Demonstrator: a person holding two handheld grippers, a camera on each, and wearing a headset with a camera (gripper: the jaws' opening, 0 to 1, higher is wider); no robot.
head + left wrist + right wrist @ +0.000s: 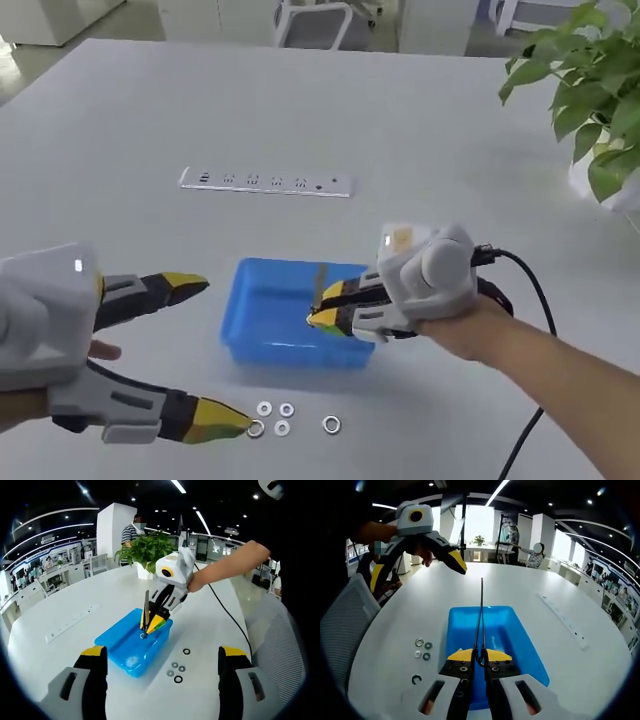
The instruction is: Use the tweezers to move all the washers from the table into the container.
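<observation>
My right gripper (pixel 325 318) is shut on thin dark tweezers (pixel 319 287), held over the blue container (pixel 262 300). In the left gripper view the tweezers (pixel 146 611) point down into the container (pixel 117 642), and a small ring seems to sit at their tip. The right gripper view has the tweezers (pixel 481 611) running forward from my shut right gripper (pixel 480 656) above the container (pixel 502 630). Several silver washers (pixel 285 418) lie on the white table in front of the container, beside the lower fingertip of my left gripper (pixel 225 355), which is open and holds nothing.
A white power strip (pixel 265 182) lies behind the container. A potted plant (pixel 590 90) stands at the far right of the table. A black cable (pixel 530 290) trails from the right gripper. People stand in the background of the gripper views.
</observation>
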